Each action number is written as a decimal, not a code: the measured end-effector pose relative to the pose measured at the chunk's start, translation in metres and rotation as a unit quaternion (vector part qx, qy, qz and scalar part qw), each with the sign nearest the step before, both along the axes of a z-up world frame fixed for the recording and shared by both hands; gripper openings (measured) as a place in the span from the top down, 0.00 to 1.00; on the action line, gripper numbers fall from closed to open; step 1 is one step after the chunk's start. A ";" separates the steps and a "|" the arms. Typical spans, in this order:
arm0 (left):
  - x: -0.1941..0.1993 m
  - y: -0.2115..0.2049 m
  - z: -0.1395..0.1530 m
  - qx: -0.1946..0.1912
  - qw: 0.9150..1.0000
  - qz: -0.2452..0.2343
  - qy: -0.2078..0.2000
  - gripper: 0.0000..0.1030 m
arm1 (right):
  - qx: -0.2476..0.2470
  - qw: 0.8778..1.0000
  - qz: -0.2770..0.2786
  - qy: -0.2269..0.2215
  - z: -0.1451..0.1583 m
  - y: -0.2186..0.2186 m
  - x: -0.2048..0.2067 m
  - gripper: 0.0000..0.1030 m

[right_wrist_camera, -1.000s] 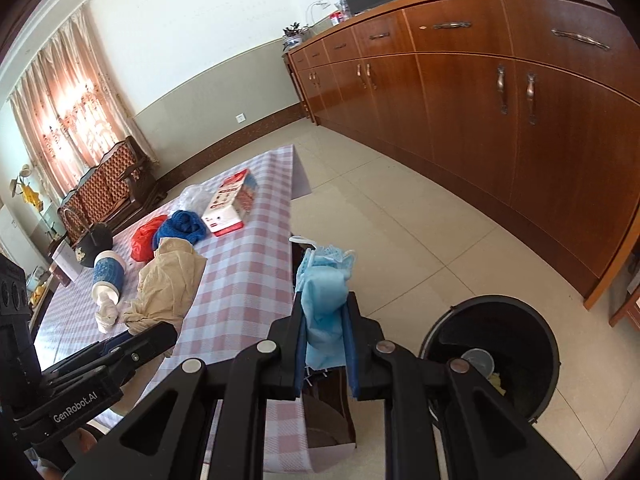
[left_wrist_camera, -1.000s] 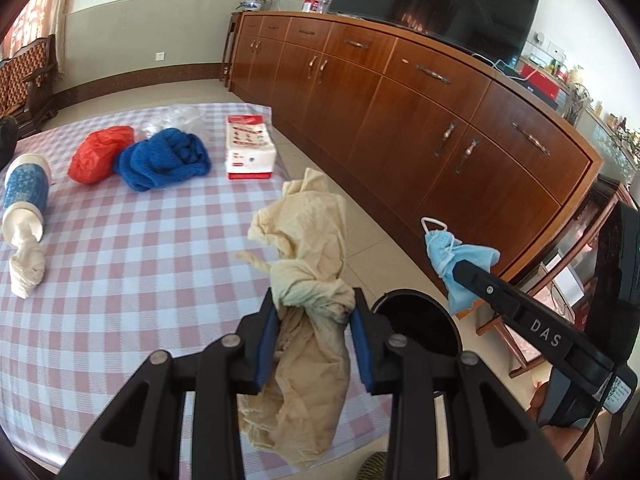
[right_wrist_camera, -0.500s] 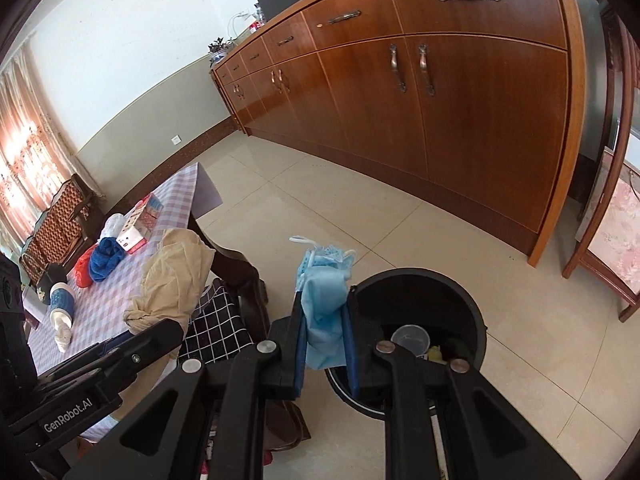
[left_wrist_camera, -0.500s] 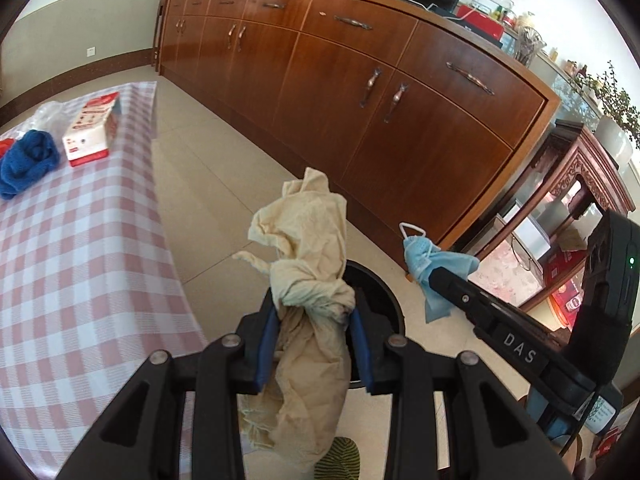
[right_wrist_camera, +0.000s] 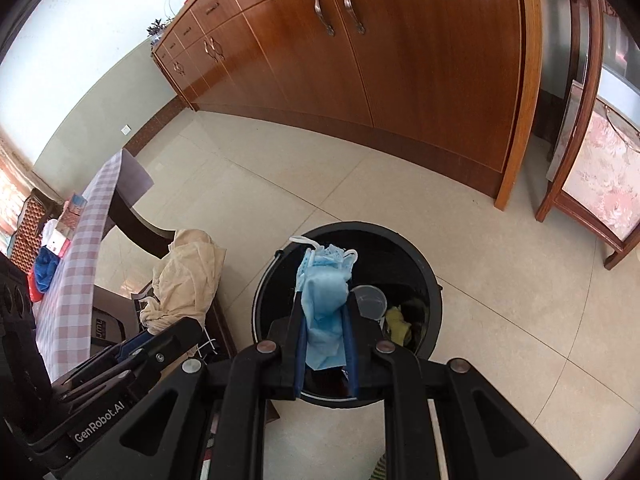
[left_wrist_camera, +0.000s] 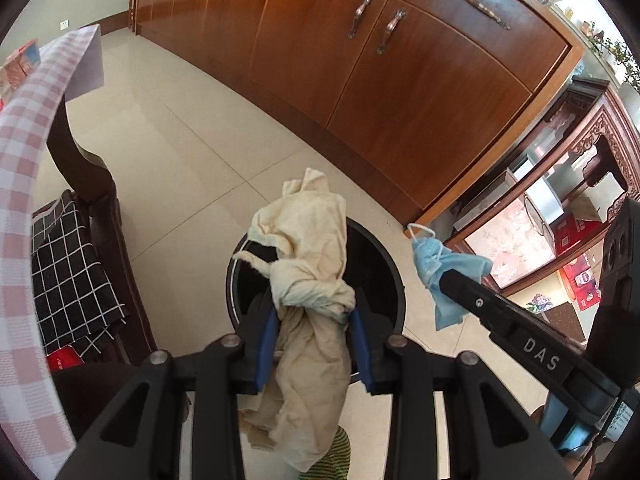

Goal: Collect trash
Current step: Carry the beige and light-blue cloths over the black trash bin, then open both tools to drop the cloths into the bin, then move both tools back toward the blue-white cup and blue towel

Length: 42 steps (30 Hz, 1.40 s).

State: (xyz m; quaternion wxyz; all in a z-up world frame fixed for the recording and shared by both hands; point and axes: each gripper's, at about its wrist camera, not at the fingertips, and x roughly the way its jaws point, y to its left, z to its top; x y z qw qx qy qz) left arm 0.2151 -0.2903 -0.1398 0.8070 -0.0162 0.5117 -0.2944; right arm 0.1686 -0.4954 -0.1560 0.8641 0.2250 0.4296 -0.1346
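Now the crumpled beige cloth (left_wrist_camera: 308, 276) is clamped in the left gripper (left_wrist_camera: 314, 344), its jaws clenched on the knotted middle, held over the round black trash bin (left_wrist_camera: 384, 264) on the tiled floor (left_wrist_camera: 192, 152). Beside it, the right gripper (right_wrist_camera: 323, 340) has its jaws clenched on a blue face mask (right_wrist_camera: 325, 304), above the same bin, where a clear plastic cup (right_wrist_camera: 370, 300) and a yellow scrap (right_wrist_camera: 398, 320) lie inside. A checked tablecloth (left_wrist_camera: 20, 208) covers the surface at the left; wooden cabinets (left_wrist_camera: 360, 72) stand behind.
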 end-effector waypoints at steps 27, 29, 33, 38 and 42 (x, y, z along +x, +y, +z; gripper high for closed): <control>0.019 -0.024 -0.009 0.028 0.999 0.017 -0.009 0.25 | -0.008 0.996 -0.079 0.036 -0.013 -0.038 0.016 0.55; 0.015 -0.023 0.000 0.023 0.999 0.015 -0.020 0.25 | -0.006 0.996 -0.080 0.028 -0.007 -0.037 0.011 0.54; 0.009 -0.019 0.019 0.015 0.999 0.013 -0.034 0.25 | -0.001 0.997 -0.080 0.017 0.004 -0.032 -0.001 0.44; -0.003 -0.011 0.043 0.012 0.998 0.015 -0.062 0.25 | -0.014 0.996 -0.082 0.007 0.017 -0.022 -0.021 0.43; -0.013 0.001 0.062 0.004 0.997 0.021 -0.078 0.25 | -0.010 0.996 -0.091 -0.009 0.028 -0.019 -0.040 0.40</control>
